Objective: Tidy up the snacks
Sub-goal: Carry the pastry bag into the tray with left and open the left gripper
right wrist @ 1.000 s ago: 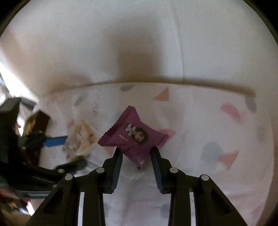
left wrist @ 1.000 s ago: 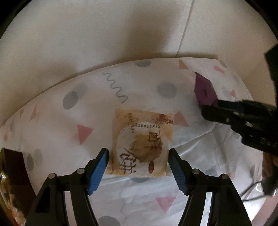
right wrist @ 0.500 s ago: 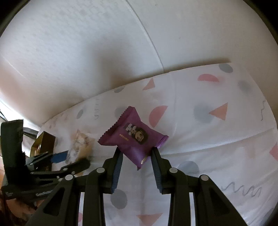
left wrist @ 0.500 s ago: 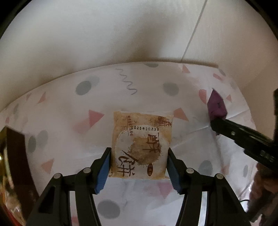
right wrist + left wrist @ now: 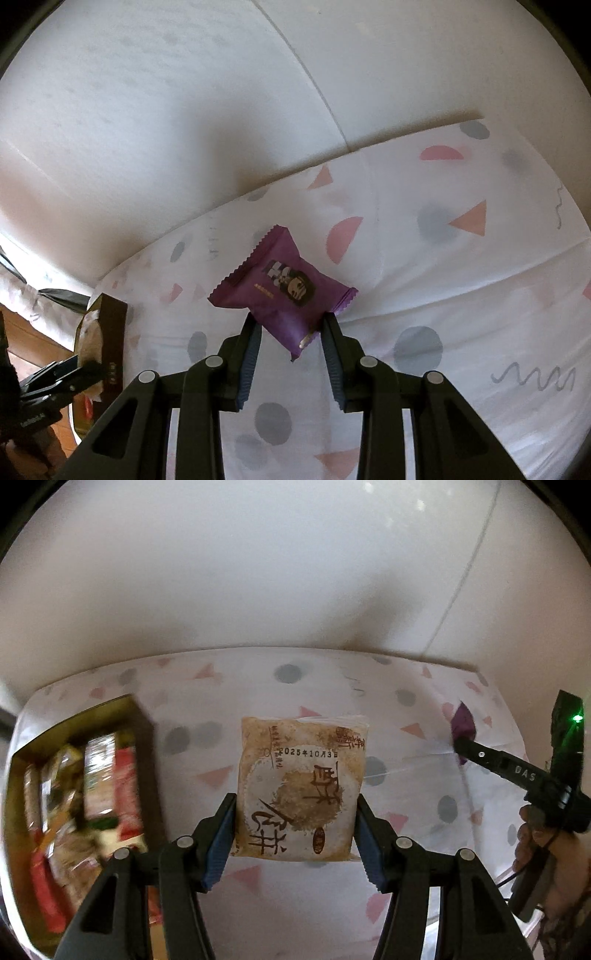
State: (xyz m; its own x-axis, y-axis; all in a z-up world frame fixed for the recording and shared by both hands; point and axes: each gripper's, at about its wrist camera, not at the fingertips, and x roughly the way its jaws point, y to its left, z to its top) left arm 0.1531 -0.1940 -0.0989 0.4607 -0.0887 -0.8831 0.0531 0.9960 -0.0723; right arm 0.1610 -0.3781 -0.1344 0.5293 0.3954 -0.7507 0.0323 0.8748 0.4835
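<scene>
Left gripper point(image 5: 295, 834): jaws partly closed, blue pads pressed against both side edges of a tan pastry packet point(image 5: 301, 790) printed with brown characters and a date; the packet is clamped upright and lifted clear of the tablecloth point(image 5: 258, 904) beneath it. The tablecloth is white with grey dots and pink triangles. To the left of the pastry packet, on the tablecloth, stands a gold-walled box point(image 5: 142, 738) holding assorted wrapped snacks, red ones among them; contents blurred. To the right of the pastry packet, farther off, the right gripper point(image 5: 461, 738) is seen side-on, carried by a hand point(image 5: 535, 838), with a purple sliver at its tip.

Right gripper point(image 5: 290, 328): jaws narrowly set, pads gripping the lower corner of a purple snack packet point(image 5: 282, 291) with zigzag end seals and a dark cartoon figure; the packet is tilted and held above the tablecloth point(image 5: 443, 295). To the left of the purple packet, the left gripper point(image 5: 86, 363) holds the pastry packet point(image 5: 90, 336) just beside the box point(image 5: 112, 332). Beyond the cloth's far edge, a plain white wall point(image 5: 184, 92).
</scene>
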